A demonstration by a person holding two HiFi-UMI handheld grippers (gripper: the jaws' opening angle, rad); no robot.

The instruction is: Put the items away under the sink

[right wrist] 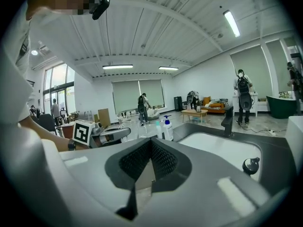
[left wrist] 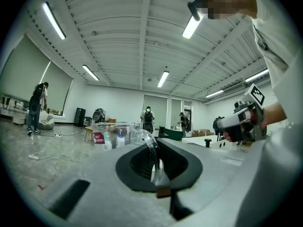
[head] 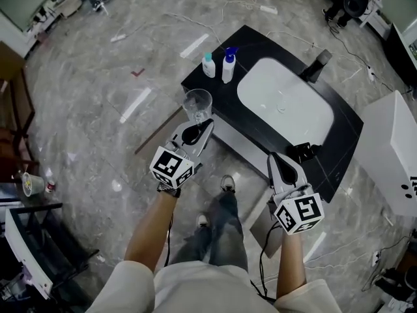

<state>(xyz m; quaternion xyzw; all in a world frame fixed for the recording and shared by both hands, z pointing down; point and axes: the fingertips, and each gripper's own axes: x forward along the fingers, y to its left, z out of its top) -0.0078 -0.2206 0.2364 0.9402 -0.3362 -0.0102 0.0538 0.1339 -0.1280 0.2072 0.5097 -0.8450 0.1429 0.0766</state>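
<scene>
I have my left gripper (head: pixel 197 130) clamped on the rim of a clear glass (head: pixel 197 103) at the front-left edge of the black sink counter (head: pixel 260 49), my right gripper (head: pixel 279 162) closed on nothing at that front edge, and a teal-capped bottle (head: pixel 208 65) and a blue-pump bottle (head: pixel 228 66) standing on its left corner.

Open lab hall: strip lights (left wrist: pixel 163 78), floor cables (left wrist: pixel 49 155), freestanding sink unit (head: pixel 254 47).

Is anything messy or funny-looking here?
Nothing is spilled or broken. The only odd thing is the clear glass: the left gripper pinches it by its thin rim, near the corner of the counter. The two bottles stand upright beside the sink.
</scene>
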